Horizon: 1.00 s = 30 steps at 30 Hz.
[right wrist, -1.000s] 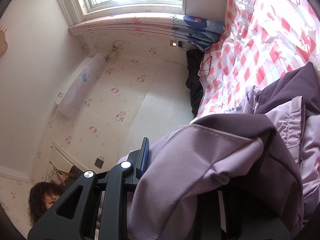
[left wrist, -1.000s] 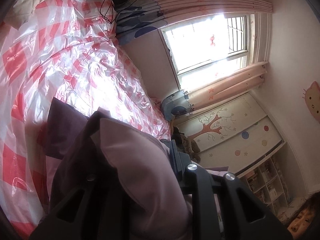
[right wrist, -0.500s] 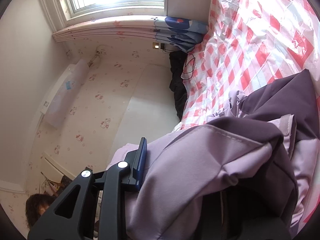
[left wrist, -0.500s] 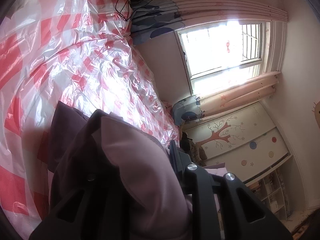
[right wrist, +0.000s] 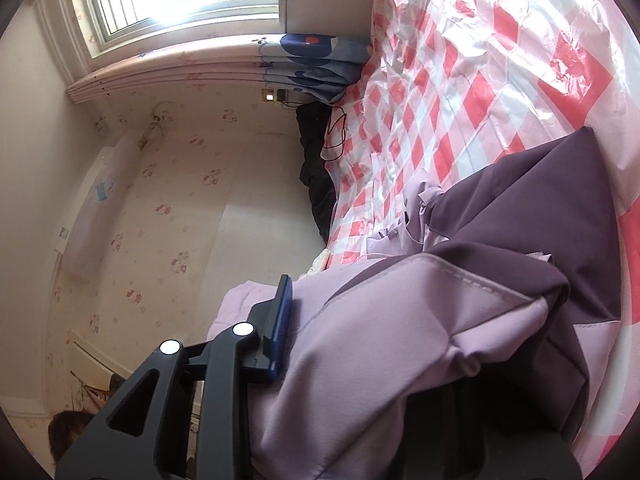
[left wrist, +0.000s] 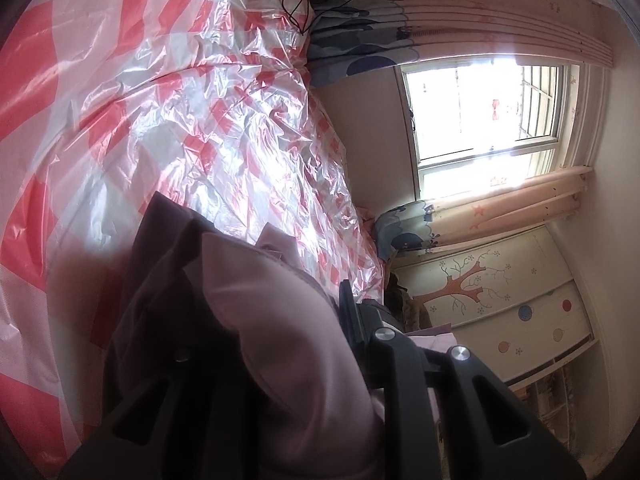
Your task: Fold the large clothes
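A: Item, purple garment point(right wrist: 460, 320): where, and how held?

B: Lower centre of both views, bunched over the checked plastic sheet point(left wrist: 180, 100). Left gripper point(left wrist: 280, 360) clamped tight on a thick fold; right gripper point(right wrist: 360, 340) has cloth between its jaws, which have just eased wider. Far fingers are buried, so pad contact is probably kept.

A: Progress?

B: Early. No flat fold visible; laying down and smoothing remain.

Bed point(left wrist: 340, 168) under crinkled red-and-white checked plastic sheet point(right wrist: 460, 60), purple garment point(right wrist: 540, 200) on top.
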{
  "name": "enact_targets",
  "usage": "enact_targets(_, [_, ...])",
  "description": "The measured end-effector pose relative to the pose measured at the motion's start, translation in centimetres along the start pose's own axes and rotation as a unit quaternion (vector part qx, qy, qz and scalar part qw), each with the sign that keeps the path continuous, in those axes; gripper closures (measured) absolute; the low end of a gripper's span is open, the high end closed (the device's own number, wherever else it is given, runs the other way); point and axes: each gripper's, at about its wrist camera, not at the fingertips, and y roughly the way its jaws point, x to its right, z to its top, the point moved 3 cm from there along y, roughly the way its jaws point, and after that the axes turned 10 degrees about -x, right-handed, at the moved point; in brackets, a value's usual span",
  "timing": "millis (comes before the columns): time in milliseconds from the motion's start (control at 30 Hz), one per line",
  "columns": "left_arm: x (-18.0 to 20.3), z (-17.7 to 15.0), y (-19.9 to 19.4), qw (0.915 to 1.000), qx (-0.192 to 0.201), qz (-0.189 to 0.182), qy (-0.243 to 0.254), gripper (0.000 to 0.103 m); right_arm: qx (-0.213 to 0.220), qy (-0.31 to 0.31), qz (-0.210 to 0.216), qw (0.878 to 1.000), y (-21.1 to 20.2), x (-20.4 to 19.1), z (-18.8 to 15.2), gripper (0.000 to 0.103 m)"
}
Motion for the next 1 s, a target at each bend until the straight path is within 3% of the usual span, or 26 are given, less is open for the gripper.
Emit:
enact_targets(133, [-1.0,0.2,0.4,0.9999,-0.004,0.006,-0.014,0.084,-0.002,0.017,-0.006,1.0,0.3,1.1,0.6,0.071])
enact_targets(267, [-1.6,0.7,1.1,0.9993,-0.008,0.022,-0.03,0.082,-0.007,0.028,-0.015,0.999,0.8,1.8,1.5,0.06])
enact_targets(367, [-1.7,1.0,1.4,0.9985,-0.014,0.03,-0.044,0.077,-0.012,0.031,-0.023,0.999,1.2,1.9,2.3,0.052])
enact_targets(433, [-1.6,1.3,1.7,0.9982,-0.015,0.03,-0.05,0.068,-0.014,0.035,-0.026,0.999,1.4,2.0,2.7,0.049])
enact_targets(700, [-1.1,2.2,1.4,0.9944,0.002,-0.018,-0.104,0.037,-0.004,0.061,-0.001,0.998,1.4,2.2,3.3,0.036])
enact_targets(800, [-0.5,2.5,0.9,0.9904,0.018,-0.043,-0.13,0.027,0.002,0.055,0.017,0.998,1.4,1.2,3.5,0.019])
enact_targets(867, [0.1,2.5,0.4,0.9878,0.032,-0.056,-0.142,0.025,0.006,0.044,0.027,0.999,1.4,0.0,3.7,0.007])
enact_targets(933, [0.8,2.5,-0.1,0.9865,0.048,-0.064,-0.143,0.023,0.012,0.034,0.022,0.999,1.4,-1.0,4.0,0.007])
enact_targets(1000, [1.9,2.3,-0.8,0.9876,0.062,-0.066,-0.128,0.022,0.016,0.01,-0.01,1.0,1.3,-2.4,3.8,0.007])
